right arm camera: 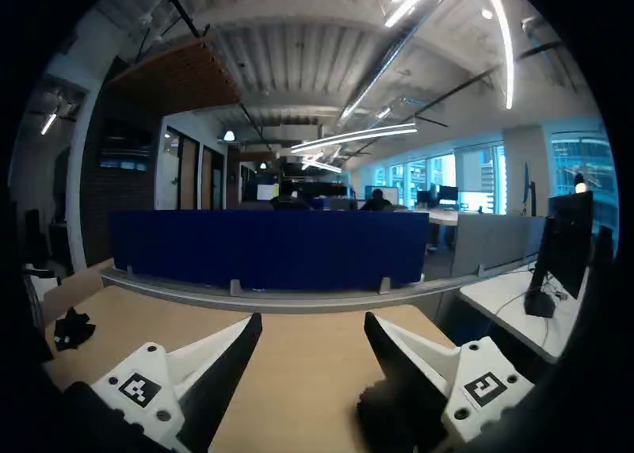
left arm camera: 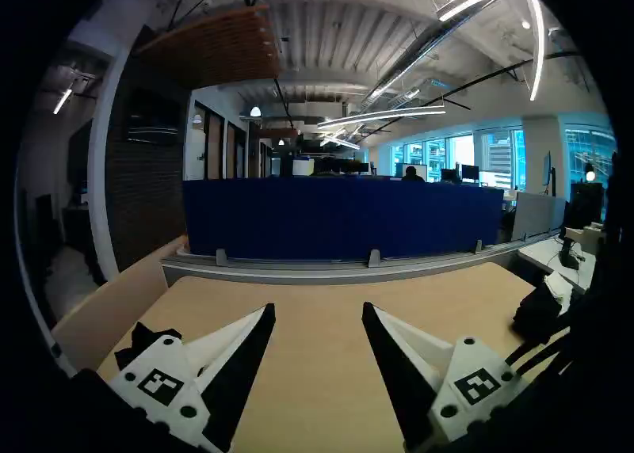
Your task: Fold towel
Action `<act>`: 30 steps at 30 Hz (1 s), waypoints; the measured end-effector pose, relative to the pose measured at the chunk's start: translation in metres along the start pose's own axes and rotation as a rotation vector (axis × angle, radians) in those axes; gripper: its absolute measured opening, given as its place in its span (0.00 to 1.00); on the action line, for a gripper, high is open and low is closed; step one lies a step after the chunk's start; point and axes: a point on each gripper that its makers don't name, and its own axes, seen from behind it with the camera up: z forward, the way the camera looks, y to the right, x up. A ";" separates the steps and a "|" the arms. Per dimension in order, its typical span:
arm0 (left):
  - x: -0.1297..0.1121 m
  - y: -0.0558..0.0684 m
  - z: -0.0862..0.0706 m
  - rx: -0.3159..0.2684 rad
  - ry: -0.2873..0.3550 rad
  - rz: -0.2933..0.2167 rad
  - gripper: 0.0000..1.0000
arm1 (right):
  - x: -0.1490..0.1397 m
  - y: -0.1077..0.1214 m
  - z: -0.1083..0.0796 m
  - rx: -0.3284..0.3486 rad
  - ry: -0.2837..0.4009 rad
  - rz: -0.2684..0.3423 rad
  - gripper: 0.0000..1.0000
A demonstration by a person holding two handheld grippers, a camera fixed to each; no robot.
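Observation:
My left gripper [left arm camera: 318, 309] is open above a light wooden table [left arm camera: 317, 295], with nothing between its fingers. My right gripper [right arm camera: 313, 318] is open too, over the same kind of tabletop [right arm camera: 301, 350]. A dark, fuzzy-edged shape [right arm camera: 384, 412] lies low beside the right gripper's right-hand finger; I cannot tell whether it is cloth or whether it touches the finger. I cannot make out a towel with certainty.
A small black object [left arm camera: 144, 336] lies on the table behind the left gripper's left-hand finger; a similar black object [right arm camera: 73, 329] lies at the table's left. A blue divider [left arm camera: 341, 215] closes the far edge. A dark bundle [left arm camera: 543, 306] sits right. A monitor [right arm camera: 564, 243] stands on the neighbouring desk.

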 end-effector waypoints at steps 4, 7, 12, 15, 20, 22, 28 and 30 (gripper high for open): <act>-0.003 -0.004 0.004 0.007 0.021 -0.002 0.81 | 0.002 -0.011 0.004 0.008 0.014 -0.009 1.00; -0.009 -0.008 0.008 0.011 0.038 -0.005 0.81 | 0.001 -0.019 0.007 0.011 0.022 -0.028 1.00; -0.027 -0.008 0.015 0.016 0.055 0.010 0.81 | -0.006 -0.036 0.010 0.024 0.029 -0.060 1.00; -0.039 -0.006 0.017 0.021 0.065 0.031 0.81 | -0.011 -0.047 0.012 0.040 0.038 -0.068 1.00; -0.055 -0.002 0.020 0.021 0.094 0.042 0.81 | -0.025 -0.062 0.011 0.066 0.046 -0.083 1.00; -0.061 -0.003 0.021 0.021 0.106 0.043 0.81 | -0.032 -0.065 0.010 0.070 0.044 -0.094 1.00; -0.078 -0.009 0.022 0.036 0.142 0.055 0.81 | -0.048 -0.072 0.009 0.073 0.033 -0.126 1.00; -0.084 -0.012 0.023 0.041 0.154 0.062 0.81 | -0.051 -0.075 0.010 0.074 0.032 -0.133 1.00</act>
